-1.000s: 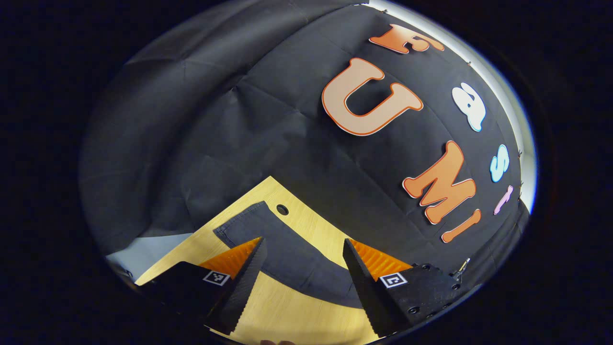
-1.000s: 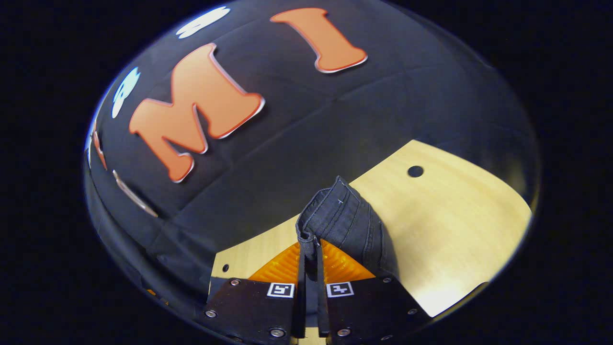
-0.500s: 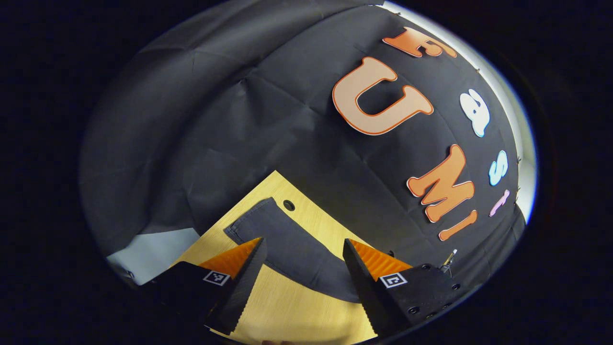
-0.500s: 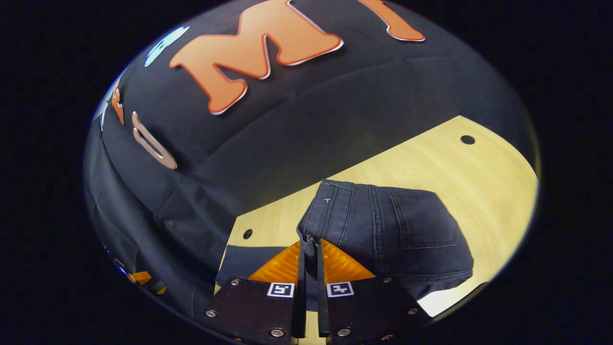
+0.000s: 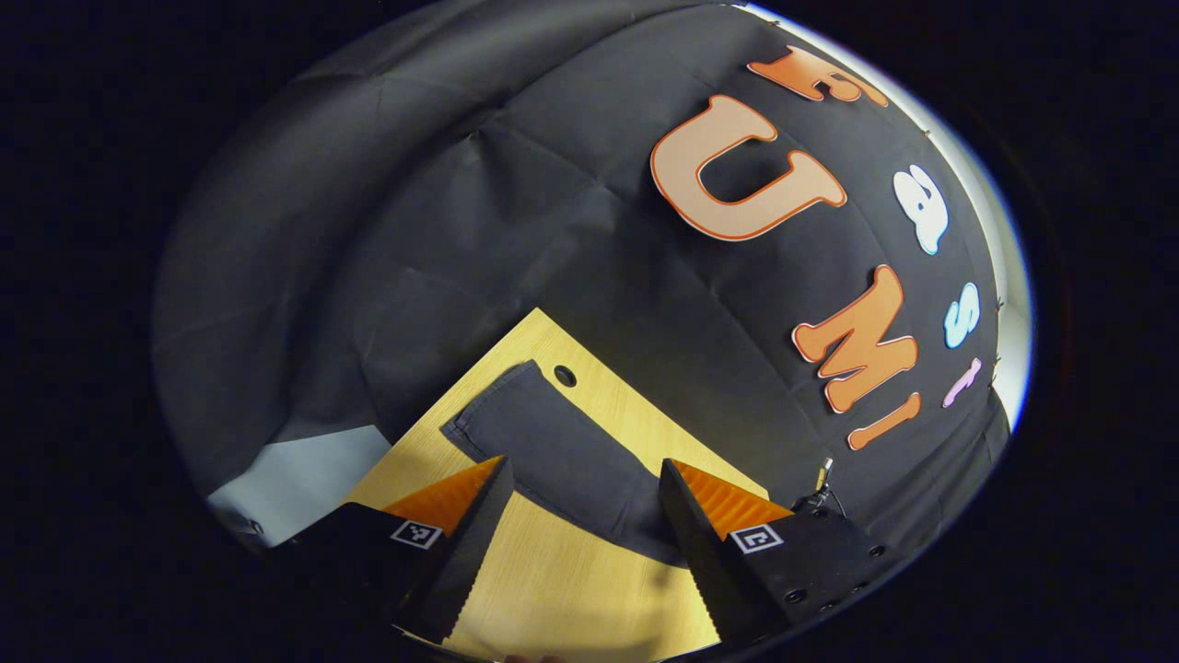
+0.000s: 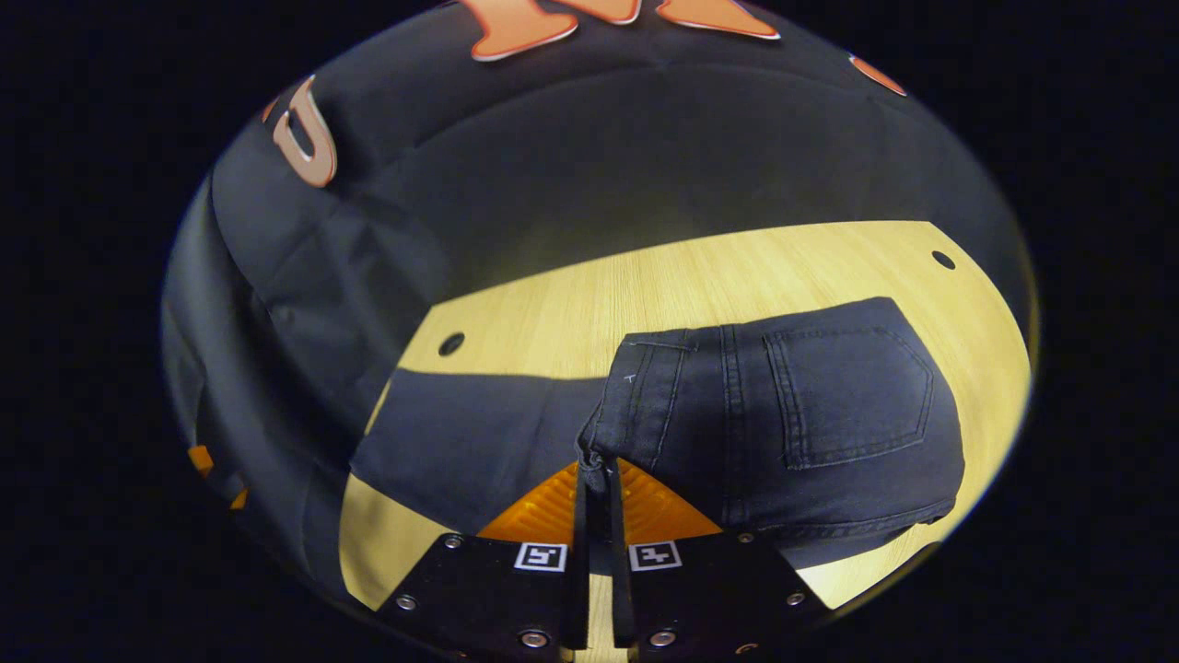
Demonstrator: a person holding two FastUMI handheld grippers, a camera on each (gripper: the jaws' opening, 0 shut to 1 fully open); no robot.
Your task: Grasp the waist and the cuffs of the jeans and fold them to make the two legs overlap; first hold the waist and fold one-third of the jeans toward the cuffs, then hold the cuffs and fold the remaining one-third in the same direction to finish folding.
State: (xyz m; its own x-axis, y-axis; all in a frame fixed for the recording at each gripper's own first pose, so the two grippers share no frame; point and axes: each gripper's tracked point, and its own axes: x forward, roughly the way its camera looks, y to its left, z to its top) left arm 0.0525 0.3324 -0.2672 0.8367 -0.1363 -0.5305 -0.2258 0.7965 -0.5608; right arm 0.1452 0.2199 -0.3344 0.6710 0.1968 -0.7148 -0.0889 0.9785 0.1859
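In the right gripper view, the right gripper [image 6: 596,479] is clamped on the waist [image 6: 645,405] of the jeans [image 6: 811,414], both fingers pressing the band's edge at 6 o'clock. The seat with its pocket [image 6: 852,391] bulges toward 3 o'clock above the table [image 6: 589,304]; a leg [image 6: 461,442] lies flat toward 9 o'clock. In the left gripper view, the left gripper [image 5: 580,502] has its fingers apart, holding nothing, over the leg's cuff end [image 5: 502,414] near 6 o'clock.
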